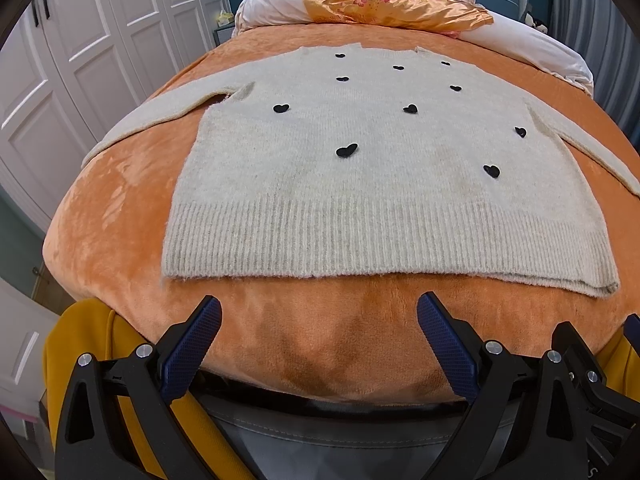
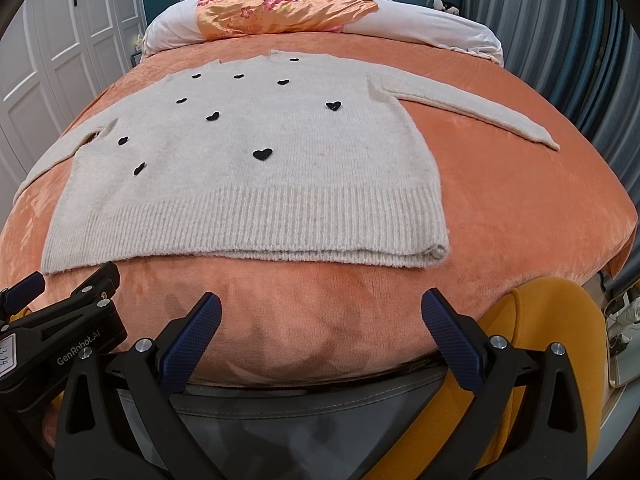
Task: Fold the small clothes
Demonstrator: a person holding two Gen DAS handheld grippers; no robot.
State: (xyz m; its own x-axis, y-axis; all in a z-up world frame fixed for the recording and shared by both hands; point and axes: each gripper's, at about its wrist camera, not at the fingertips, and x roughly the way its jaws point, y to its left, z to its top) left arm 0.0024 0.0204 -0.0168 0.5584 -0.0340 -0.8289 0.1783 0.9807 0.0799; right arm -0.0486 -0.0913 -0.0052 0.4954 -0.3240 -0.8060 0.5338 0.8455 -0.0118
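Through my left wrist camera, the cream sweater [image 1: 360,160] lies flat and face up on the orange blanket [image 1: 120,220], its ribbed hem nearest me and its neckline toward the pillows [image 1: 280,4]. My left claw [image 1: 319,320] hangs just short of that hem, released, its blue pads wide apart and nothing between them. The sweater's left sleeve [image 1: 168,114] runs out sideways from the body; the right sleeve is cut off at the frame edge. I judge that no fold has been made: body and sleeves are all spread out, so the whole job is still ahead.

Through my right wrist camera, the same sweater [image 2: 248,168] fills the middle of the blanket [image 2: 500,208], and here the right sleeve [image 2: 472,112] shows whole, angled away from the body and lying flat. My right claw [image 2: 321,318] also sits just short of the hem, released and empty. My left claw [image 2: 68,286] shows near the hem's left corner, not touching it as far as I can see. The left sleeve's end drops out of sight over the blanket's curve. An orange floral cloth [image 2: 280,8] lies on the pillows beyond the neckline; I cannot tell what it is.
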